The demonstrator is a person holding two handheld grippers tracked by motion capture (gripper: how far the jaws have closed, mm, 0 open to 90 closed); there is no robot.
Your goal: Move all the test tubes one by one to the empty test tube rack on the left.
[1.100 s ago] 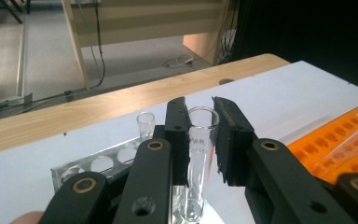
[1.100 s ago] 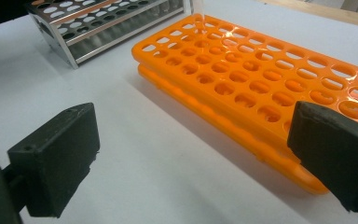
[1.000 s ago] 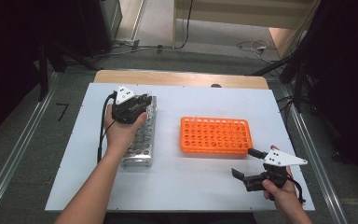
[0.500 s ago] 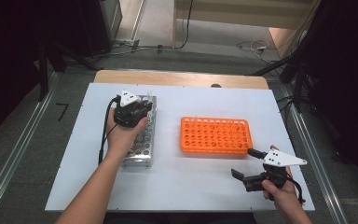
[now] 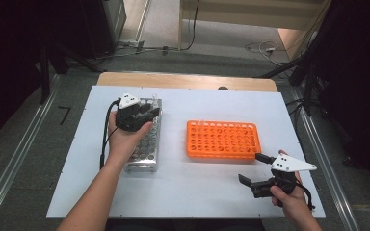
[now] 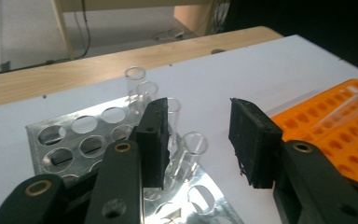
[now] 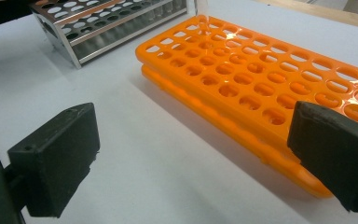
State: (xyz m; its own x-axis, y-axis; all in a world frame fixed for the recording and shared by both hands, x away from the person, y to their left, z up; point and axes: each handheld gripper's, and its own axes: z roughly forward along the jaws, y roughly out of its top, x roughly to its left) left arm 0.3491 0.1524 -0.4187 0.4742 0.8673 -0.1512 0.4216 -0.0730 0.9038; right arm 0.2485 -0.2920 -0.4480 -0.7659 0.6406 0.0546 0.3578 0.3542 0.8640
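Note:
A metal tube rack stands on the left of the white table, with a few clear glass tubes upright at its far end. My left gripper hovers over that far end, open. In the left gripper view its pads straddle one tube without touching it, gripper. An orange tube rack lies at the centre right; one clear tube stands in its far left corner. My right gripper is low near the front right edge, open wide and holding nothing, aimed at the orange rack.
The table's wooden far edge borders the white top. Bare white surface lies between the two racks and in front of them. Cables lie on the floor behind the table.
My left gripper has shifted slightly over the far end of the metal rack. The right gripper has stayed in place.

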